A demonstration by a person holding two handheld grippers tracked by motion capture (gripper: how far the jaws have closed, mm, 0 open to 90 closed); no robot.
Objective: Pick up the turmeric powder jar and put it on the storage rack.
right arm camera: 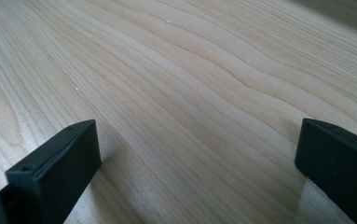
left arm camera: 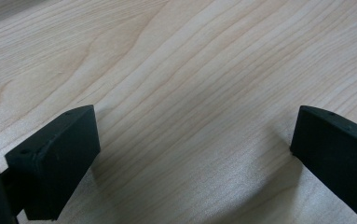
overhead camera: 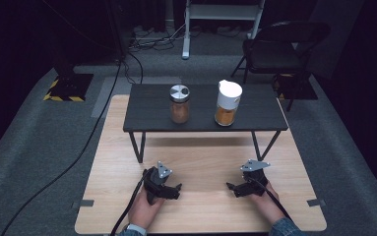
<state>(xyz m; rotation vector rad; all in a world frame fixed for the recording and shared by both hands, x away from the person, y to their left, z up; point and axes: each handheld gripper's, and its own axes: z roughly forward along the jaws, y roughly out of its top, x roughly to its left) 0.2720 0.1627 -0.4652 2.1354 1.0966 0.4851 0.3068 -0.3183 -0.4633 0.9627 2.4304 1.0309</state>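
Jaws stand wide apart on both the left gripper (overhead camera: 172,189) and right gripper (overhead camera: 236,188), grasping nothing and resting low on the worktop (overhead camera: 201,206). Two spice jars, the metal-lidded jar (overhead camera: 179,104) and white-capped jar (overhead camera: 228,103), wait on the dark shelf (overhead camera: 146,113). Work seems unstarted; next comes reaching forward and up.

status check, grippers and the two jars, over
Left gripper and right gripper open, empty, low over the table. Steel-lid jar and white-lid jar upright on the dark shelf, untouched. Nothing in the way.
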